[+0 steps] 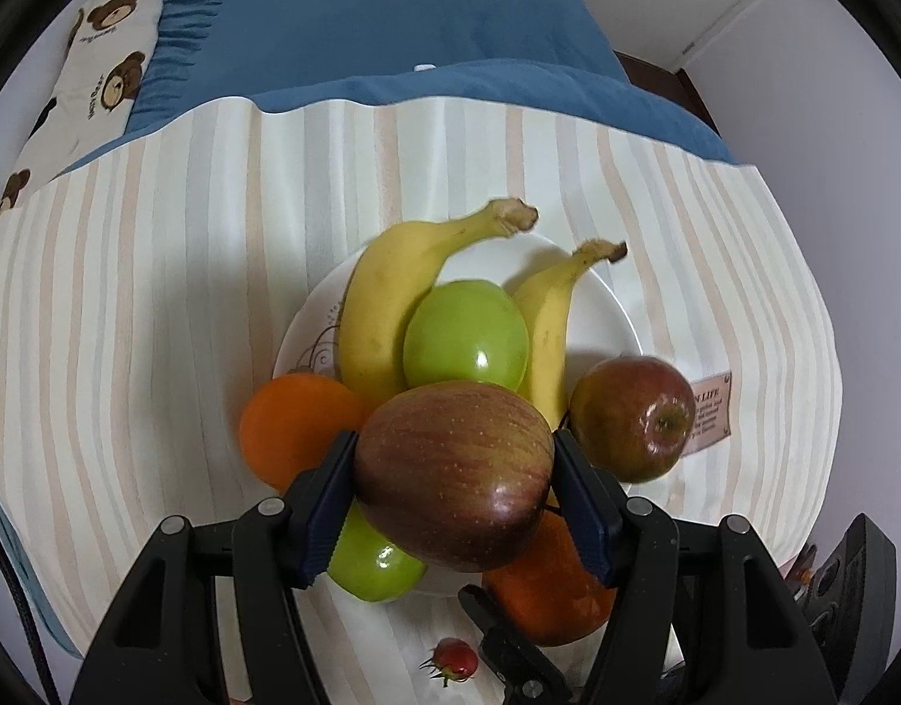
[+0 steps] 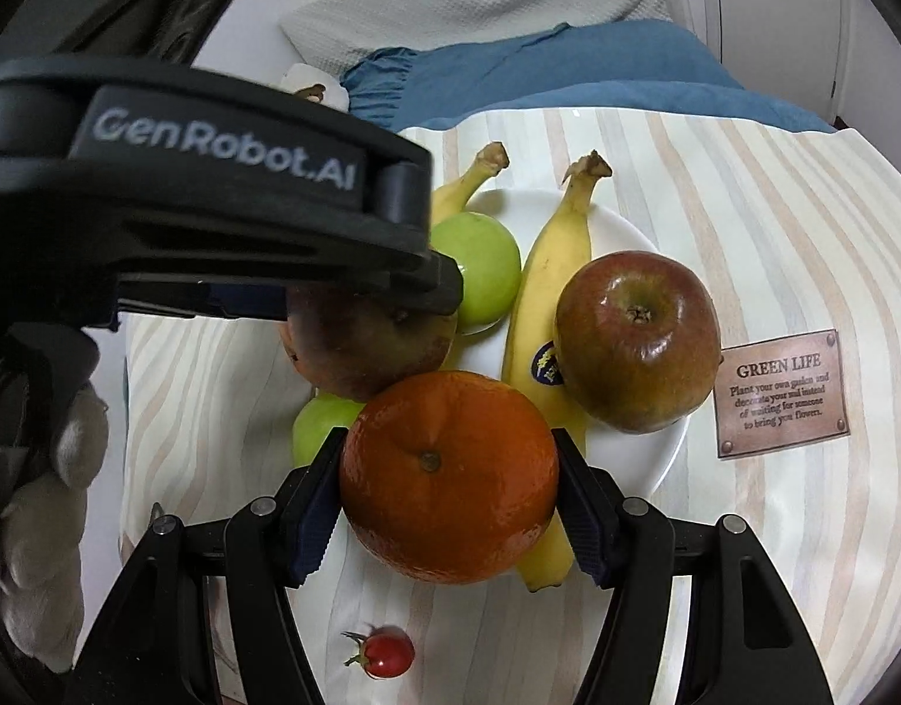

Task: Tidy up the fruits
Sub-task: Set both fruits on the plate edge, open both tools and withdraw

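Fruits are going onto the plate [image 1: 603, 317]: left tool [image 1: 455, 473] clamps a red apple [image 1: 450, 470], right tool [image 2: 448, 479] clamps an orange [image 2: 444, 476]. Next, each needs a free spot among the piled fruit.

The left gripper [image 2: 356, 270] hides most of one banana [image 2: 471, 179] (stem shows).

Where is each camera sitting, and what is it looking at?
Left wrist: on the left gripper, looking down at the red apple it holds above the plate.
Right wrist: on the right gripper, angled down at its orange; the left gripper crosses the view.
Both show the bananas, green apples and small tomato.
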